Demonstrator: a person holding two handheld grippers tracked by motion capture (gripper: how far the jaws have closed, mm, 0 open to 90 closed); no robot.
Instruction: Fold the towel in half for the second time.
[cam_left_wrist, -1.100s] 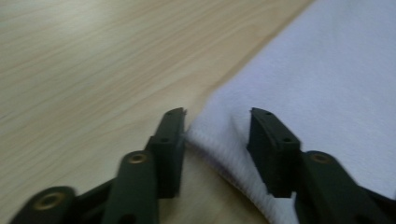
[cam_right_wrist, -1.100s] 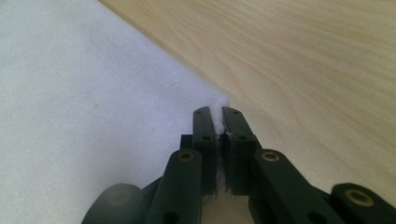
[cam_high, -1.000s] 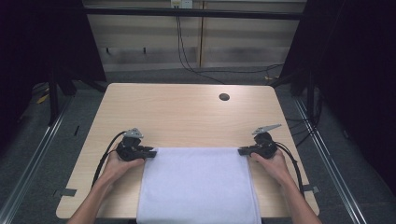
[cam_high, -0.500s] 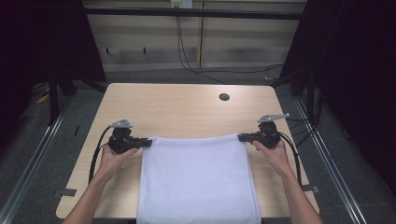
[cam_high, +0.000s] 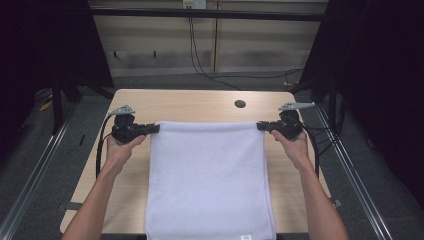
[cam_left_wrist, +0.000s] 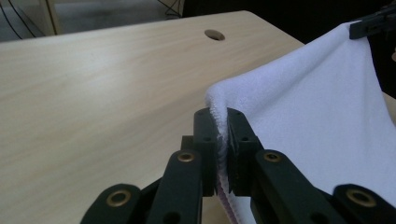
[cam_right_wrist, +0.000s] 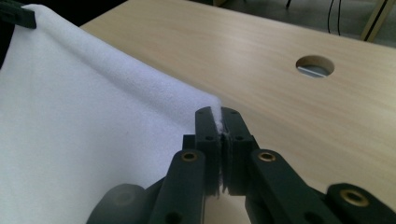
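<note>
Left gripper (cam_high: 156, 128): its jaws have just been closing and now pinch the far left corner of the white towel (cam_high: 210, 180), the fabric squeezed between the pads in the left gripper view.
Right gripper (cam_high: 261, 126): clamped tight on the far right corner of the towel, a thin fold of cloth between the jaws.
White towel: its far edge is stretched straight between the two grippers and raised off the worktop (cam_high: 195, 106); the rest slopes down toward the person and hangs over the near edge.
Worktop: light wood, with a round hole (cam_high: 240, 104) beyond the towel's far edge, nearer the right gripper.
</note>
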